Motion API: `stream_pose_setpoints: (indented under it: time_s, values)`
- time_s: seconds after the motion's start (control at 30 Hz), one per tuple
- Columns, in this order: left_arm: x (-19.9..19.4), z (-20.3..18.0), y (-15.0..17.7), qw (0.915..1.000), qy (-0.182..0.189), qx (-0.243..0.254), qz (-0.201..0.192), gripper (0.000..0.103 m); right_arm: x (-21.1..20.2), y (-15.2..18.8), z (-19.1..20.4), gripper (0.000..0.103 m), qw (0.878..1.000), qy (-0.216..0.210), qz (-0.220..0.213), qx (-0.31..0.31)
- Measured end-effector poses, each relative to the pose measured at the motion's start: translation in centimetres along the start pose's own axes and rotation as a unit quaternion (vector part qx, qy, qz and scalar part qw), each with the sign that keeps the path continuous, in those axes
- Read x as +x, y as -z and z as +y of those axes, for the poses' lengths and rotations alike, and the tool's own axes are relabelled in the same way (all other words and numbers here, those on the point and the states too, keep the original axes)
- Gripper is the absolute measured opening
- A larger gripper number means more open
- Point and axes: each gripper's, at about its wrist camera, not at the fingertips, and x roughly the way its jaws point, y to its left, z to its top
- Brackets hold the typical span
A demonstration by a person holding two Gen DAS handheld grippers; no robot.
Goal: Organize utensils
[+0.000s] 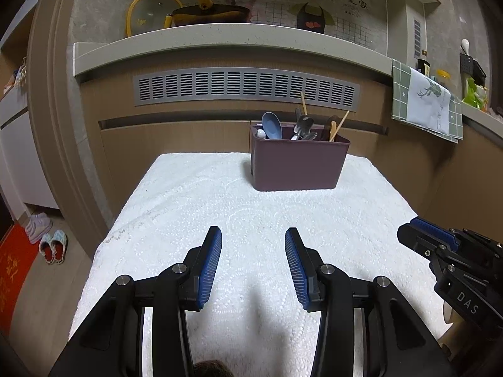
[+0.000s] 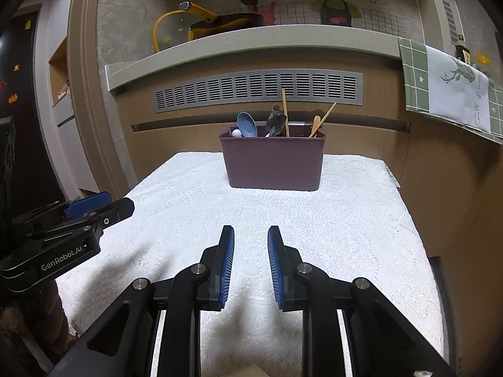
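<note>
White textured cloth (image 1: pixel 251 220) covers the table. Maroon utensil bin (image 1: pixel 298 165) stands at its far edge, holding a blue spoon (image 1: pixel 272 125), metal cutlery (image 1: pixel 303 128) and chopsticks (image 1: pixel 339 125). Left gripper (image 1: pixel 253 238): fingers apart, empty. Right gripper (image 2: pixel 251 235): narrower gap, empty.

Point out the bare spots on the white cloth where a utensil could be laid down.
The white cloth is bare from the purple utensil bin forward to both open hand-held grippers: the left hand-held gripper and the right hand-held gripper. Strips left and right of the bin are also free. Crowding is only inside the bin, around the blue spoon and chopsticks.
</note>
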Motion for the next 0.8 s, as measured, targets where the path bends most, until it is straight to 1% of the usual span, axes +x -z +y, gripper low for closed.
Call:
stream_pose_setpoints:
  time_s: [0.8]
  values:
    - [0.11, -0.23, 0.24, 1.0000, 0.003, 0.004, 0.004, 0.043, 0.06, 0.04, -0.03, 0.021, 1.000, 0.001, -0.001, 0.001]
